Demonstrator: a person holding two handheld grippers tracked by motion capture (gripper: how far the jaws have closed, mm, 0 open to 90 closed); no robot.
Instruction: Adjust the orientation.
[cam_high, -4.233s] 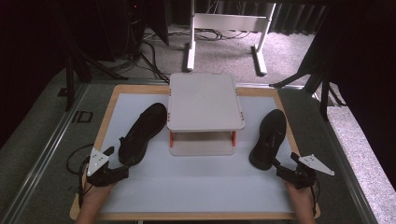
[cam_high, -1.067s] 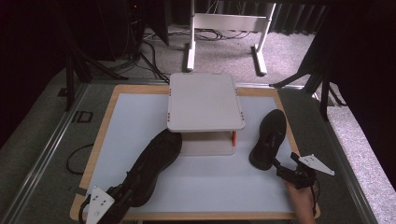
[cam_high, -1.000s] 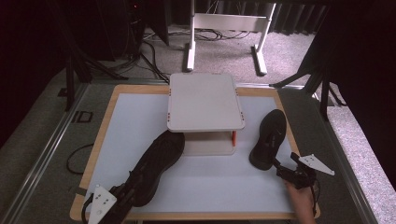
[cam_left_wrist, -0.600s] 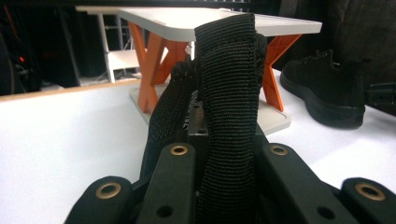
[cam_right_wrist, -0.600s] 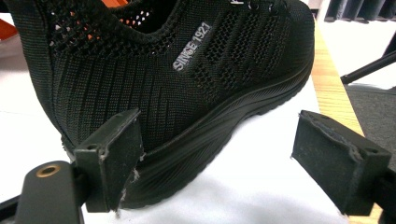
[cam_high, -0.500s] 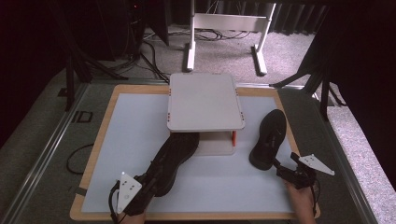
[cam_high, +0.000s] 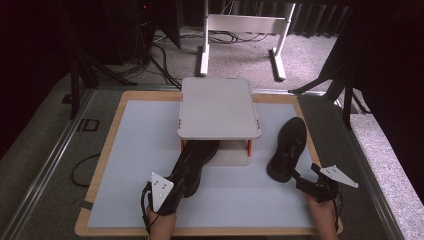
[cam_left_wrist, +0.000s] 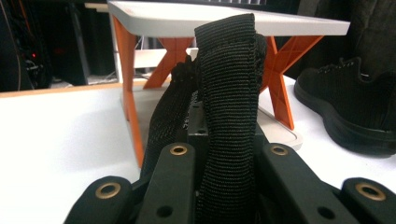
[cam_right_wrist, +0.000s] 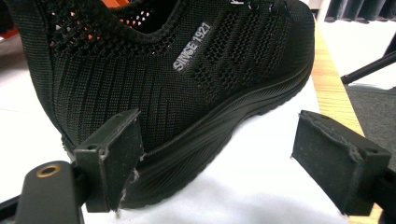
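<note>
Black knit shoe (cam_high: 192, 162), woven heel strap between left jaws

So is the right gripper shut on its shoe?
No, the right gripper stands open, with only one jaw beside the right shoe's heel.

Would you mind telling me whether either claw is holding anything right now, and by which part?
The left claw is shut on the left shoe, gripping its heel pull strap. The right claw stands open beside the right shoe, holding nothing.
</note>
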